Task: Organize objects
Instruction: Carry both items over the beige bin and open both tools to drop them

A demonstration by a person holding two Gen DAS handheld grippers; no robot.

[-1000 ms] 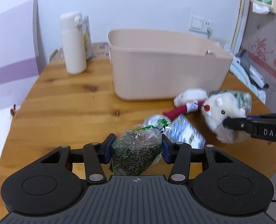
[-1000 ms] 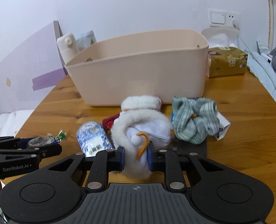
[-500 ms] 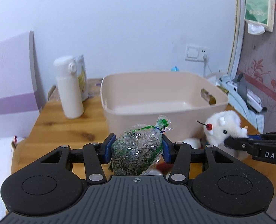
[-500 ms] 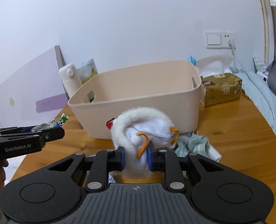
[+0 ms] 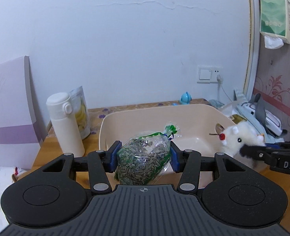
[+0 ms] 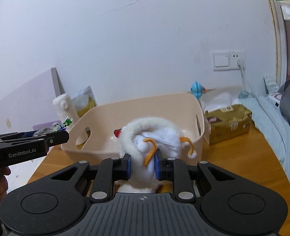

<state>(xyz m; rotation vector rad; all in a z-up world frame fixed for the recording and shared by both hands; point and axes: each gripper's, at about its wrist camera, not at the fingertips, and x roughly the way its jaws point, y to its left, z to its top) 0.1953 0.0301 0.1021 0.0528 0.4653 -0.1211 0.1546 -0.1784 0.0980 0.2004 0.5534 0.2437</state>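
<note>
Left wrist view, and there it is, dead centre of the frame: one clear bag of seeds (image 5: 143, 157), green-printed and twisted shut at the top, pinched between the blue pads of the left gripper (image 5: 144, 156), which is clenched on its sides. The bag hangs in the air in front of one beige tub (image 5: 194, 114), low middle of the picture, whose floor looks bare where it shows. At the right edge, the right gripper (image 5: 249, 151) comes in sideways, clamped on one white plush toy (image 5: 241, 139) with a red nose. Over to the right wrist view: that same toy (image 6: 150, 137) fills the lower centre, squeezed tight between narrow jaws, orange cords dangling, the tub (image 6: 137, 106) just behind it. The job now, I'd say, is dropping both into the tub. Best carry each one clear over the near rim before letting go, and get low first so the bag does not bounce or split. Both arrive together, so I'd land them at separate ends. Around it all: one wooden table (image 6: 233, 157), one white flask (image 5: 66, 123) at left, one gold tissue box (image 6: 229, 122) at right, one small blue toy (image 6: 197, 88) behind the tub.
</note>
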